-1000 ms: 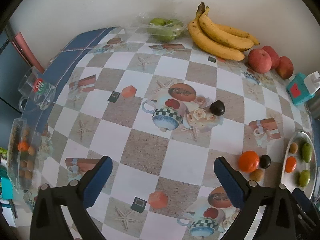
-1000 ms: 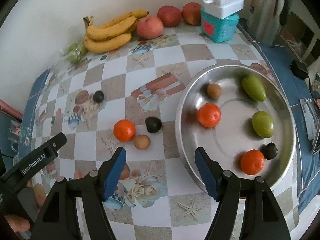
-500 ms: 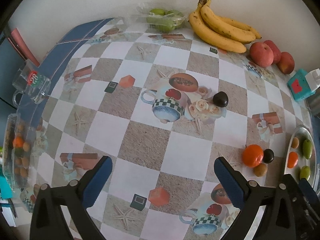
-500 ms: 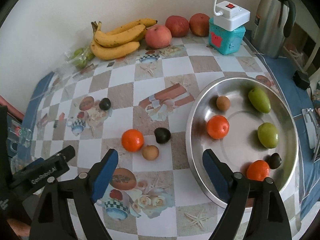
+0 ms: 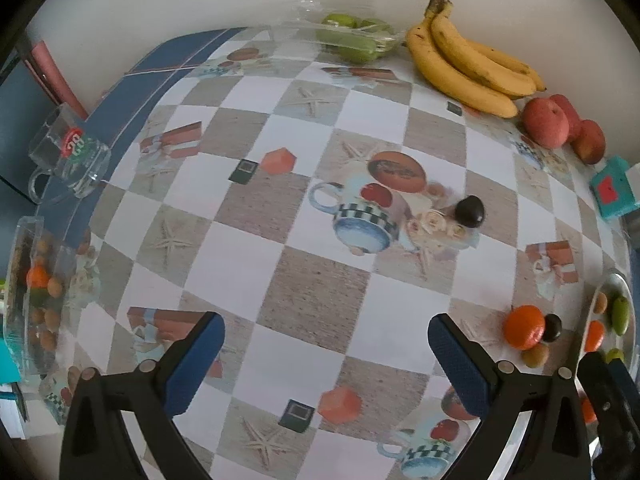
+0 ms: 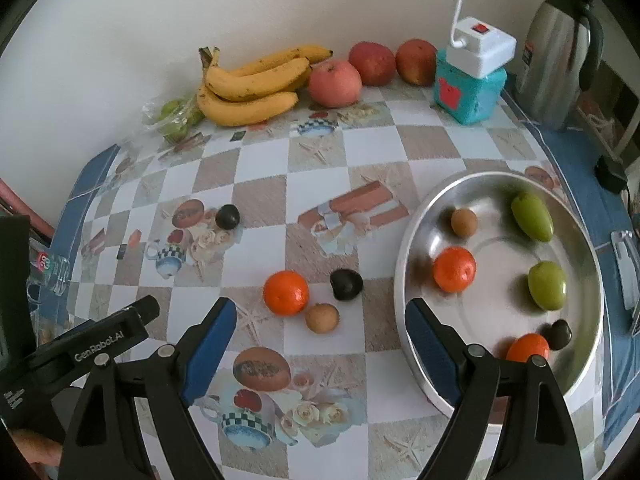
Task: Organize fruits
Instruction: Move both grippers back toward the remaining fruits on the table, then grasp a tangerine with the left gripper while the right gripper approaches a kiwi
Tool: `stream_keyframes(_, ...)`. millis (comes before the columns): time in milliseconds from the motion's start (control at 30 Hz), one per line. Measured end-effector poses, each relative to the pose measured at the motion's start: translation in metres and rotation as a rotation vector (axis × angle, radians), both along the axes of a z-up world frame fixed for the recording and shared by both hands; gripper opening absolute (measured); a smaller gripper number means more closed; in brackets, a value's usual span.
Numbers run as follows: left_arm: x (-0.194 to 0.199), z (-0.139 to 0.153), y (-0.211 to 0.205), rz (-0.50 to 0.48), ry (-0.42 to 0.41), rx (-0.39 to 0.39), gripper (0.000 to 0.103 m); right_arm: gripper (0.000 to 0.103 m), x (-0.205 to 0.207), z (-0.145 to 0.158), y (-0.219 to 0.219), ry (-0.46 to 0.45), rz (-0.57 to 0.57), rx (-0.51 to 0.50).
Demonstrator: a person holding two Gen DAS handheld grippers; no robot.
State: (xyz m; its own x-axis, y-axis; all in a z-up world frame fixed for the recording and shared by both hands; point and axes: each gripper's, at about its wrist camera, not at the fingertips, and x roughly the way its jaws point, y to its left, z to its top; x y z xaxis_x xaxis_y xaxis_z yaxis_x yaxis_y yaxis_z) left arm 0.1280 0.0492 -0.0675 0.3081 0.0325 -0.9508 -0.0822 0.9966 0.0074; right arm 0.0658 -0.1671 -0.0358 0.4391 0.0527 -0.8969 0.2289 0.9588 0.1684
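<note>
Checked bench (image 6: 256,184): right tongs (image 6: 316,344) have just spread wide, empty, above the orange (image 6: 286,293) beside the tray (image 6: 404,264); left tongs (image 5: 326,354) gape empty.

White lettering "GenRobot.AI" on the black left gripper (image 6: 108,344) body, lower left of the right wrist view.

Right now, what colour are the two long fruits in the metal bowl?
Green. Both green fruits in the metal bowl show best in the right wrist view.
</note>
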Motion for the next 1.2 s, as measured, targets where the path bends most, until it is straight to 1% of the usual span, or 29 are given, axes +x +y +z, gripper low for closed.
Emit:
stream_keyframes(133,0.002,-0.001,0.002,0.005,0.006,-0.002,0.103,0.087,0.005,-0.002,0.008,0.007,0.036,-0.012)
stream_keyframes(467,0.008,-0.007,0.002,0.009,0.002,0.008,0.103,0.087,0.017,-0.007,0.017,0.016,0.062,0.005)
stream_keyframes(800,0.011,-0.007,-0.001,-0.012,-0.019,0.021,0.103,0.087,0.025,-0.005,0.013,-0.019,0.057,0.067)
stream_keyframes(1067,0.016,-0.003,-0.003,-0.026,-0.031,-0.013,0.103,0.087,0.029,-0.005,0.011,-0.026,0.056,0.093)
stream_keyframes(1200,0.019,-0.006,-0.005,-0.033,-0.015,-0.026,0.103,0.087,0.031,-0.009,0.008,-0.024,0.052,0.112)
